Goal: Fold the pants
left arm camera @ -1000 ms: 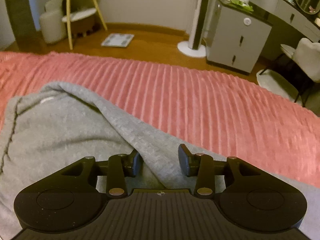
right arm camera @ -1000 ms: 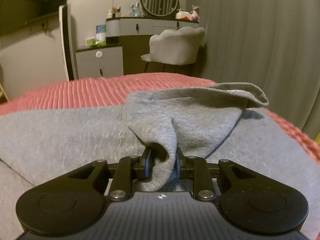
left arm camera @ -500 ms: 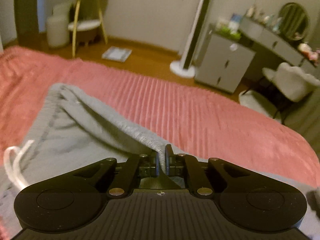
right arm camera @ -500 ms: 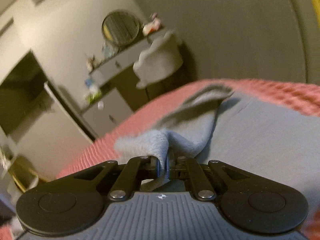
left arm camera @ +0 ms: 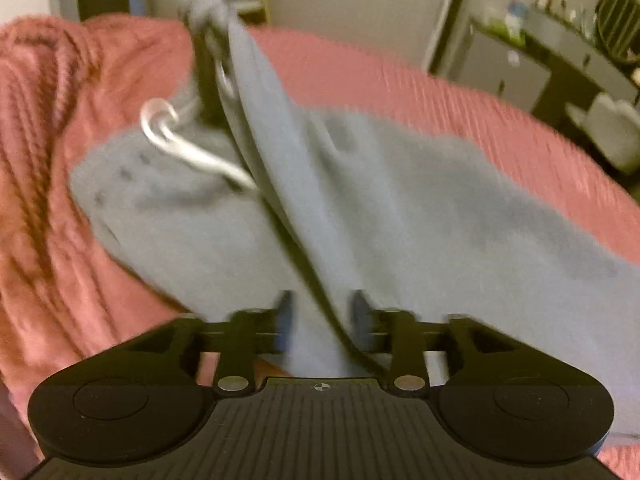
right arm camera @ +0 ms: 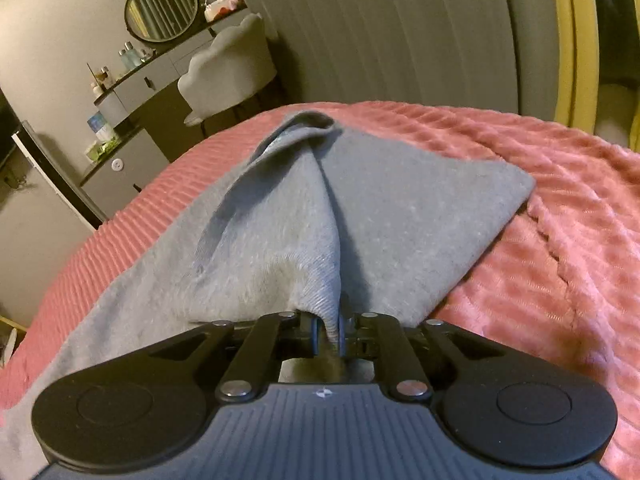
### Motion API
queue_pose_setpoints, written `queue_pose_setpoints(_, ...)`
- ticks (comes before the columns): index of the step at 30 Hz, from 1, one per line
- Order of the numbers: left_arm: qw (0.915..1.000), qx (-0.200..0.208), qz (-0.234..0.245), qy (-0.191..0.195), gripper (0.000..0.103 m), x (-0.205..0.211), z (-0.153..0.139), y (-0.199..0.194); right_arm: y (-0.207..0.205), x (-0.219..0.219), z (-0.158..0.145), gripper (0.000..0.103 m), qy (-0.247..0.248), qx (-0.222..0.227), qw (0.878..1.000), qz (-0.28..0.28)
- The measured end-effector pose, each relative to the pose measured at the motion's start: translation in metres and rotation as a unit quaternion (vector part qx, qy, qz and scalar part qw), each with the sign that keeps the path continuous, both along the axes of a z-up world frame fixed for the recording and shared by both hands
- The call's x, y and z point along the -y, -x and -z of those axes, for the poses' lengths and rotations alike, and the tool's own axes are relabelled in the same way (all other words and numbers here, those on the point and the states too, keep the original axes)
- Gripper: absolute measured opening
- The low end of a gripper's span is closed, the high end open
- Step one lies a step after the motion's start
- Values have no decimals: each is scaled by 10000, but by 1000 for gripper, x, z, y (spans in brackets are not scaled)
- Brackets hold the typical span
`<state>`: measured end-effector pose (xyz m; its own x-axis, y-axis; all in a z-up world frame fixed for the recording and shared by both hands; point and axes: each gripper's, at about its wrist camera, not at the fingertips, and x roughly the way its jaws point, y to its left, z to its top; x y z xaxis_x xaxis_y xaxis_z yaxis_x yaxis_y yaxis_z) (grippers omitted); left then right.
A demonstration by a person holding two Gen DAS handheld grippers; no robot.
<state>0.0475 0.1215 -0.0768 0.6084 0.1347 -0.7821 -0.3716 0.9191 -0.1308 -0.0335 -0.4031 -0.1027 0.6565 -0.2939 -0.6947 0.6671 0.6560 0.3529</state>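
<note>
Grey knit sweatpants (right arm camera: 400,216) lay on the pink ribbed plush bedspread (right arm camera: 560,216), partly lifted at both ends by my tongs.

Right tongs (right arm camera: 329,330): clenched on a pinched ridge of the grey fabric. The cloth rose from the bed in a tented fold that ran away from the pads to a bunched peak near the far edge of the bed; the flat part of the leg lay to the right of that fold, its corner resting on the bedspread.

Left tongs (left arm camera: 320,316): jaws were opening, pads standing apart, neither pressing the cloth. A raised fold of the same grey fabric (left arm camera: 360,208) passed between them and ran diagonally up to a bunched top end (view blurred, detail poor). A white drawstring cord (left arm camera: 176,140) hung looped to the left of that fold, over the waist area.

Background, right view: round mirror (right arm camera: 162,10) above a grey dressing table, pale upholstered chair (right arm camera: 228,64) beside it, grey curtain (right arm camera: 400,32) behind.
</note>
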Motion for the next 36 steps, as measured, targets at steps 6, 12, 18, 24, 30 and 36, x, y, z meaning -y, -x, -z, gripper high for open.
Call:
queue_pose_setpoints(6, 9959, 506, -276, -693, 89, -35, -25, -42, -11, -9, 9, 11, 345, -153, 9993, -62)
queue_pose_setpoints(12, 9982, -132, -576, 90, 9, -75, -1, -90, -9, -10, 10, 12, 456, -128, 9988, -99)
queue_pose_setpoints(18, 9980, 350, -519, -9, 9, -86, -31, -56, -9, -8, 13, 12, 417, -50, 9991, -63)
queue_pose_setpoints(24, 9973, 275, -616, 273, 10, -97, -23, -14, -9, -4, 14, 12, 293, 14, 9996, -44)
queue_pose_setpoints(30, 9913, -286, -1175, -513, 62, -95, 13, -3, -8, -3, 15, 12, 345, 24, 9993, -164)
queue_pose_setpoints(36, 9886, 50, -1216, -891, 81, -89, -14, 16, -8, -5, 15, 14, 443, 9, 9987, -247)
